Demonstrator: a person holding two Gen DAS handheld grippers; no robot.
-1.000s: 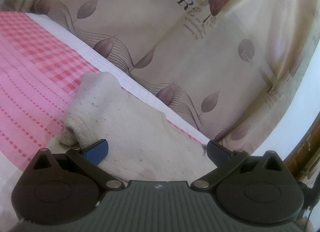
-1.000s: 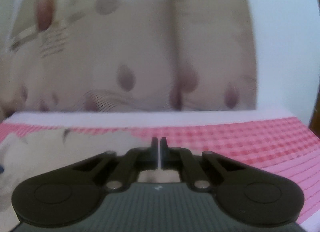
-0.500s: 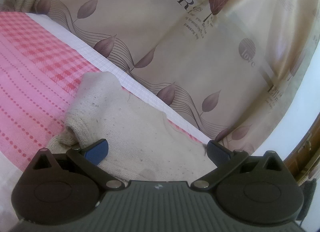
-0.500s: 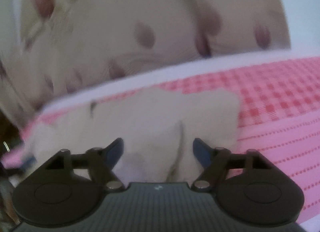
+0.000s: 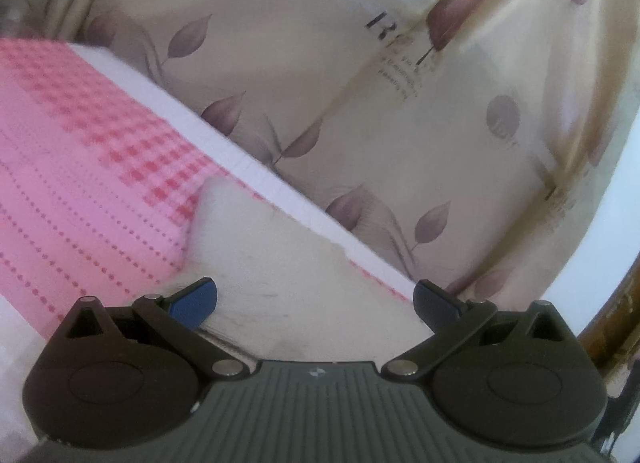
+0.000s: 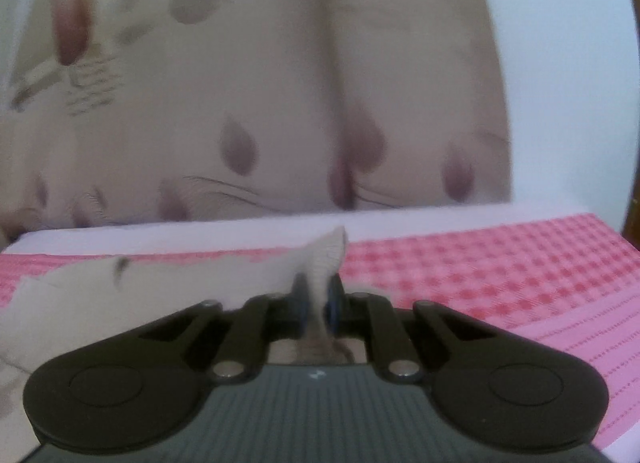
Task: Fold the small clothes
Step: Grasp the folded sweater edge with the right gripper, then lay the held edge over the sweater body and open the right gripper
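Cloth first: the cream garment (image 5: 288, 263) lies low in my left view on the pink checked bed (image 5: 80, 151), left gripper (image 5: 315, 301) fingers spread wide above it, holding nothing. In my right view, right gripper (image 6: 317, 305) pinches a raised edge, ready to fold, I judge.

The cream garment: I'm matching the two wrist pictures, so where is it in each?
Left wrist: cream garment at lower centre, between the open left tool fingers.
Right wrist: lower left to centre, a fold pinched in the right tool.
Shared landmark: leaf-print curtain.
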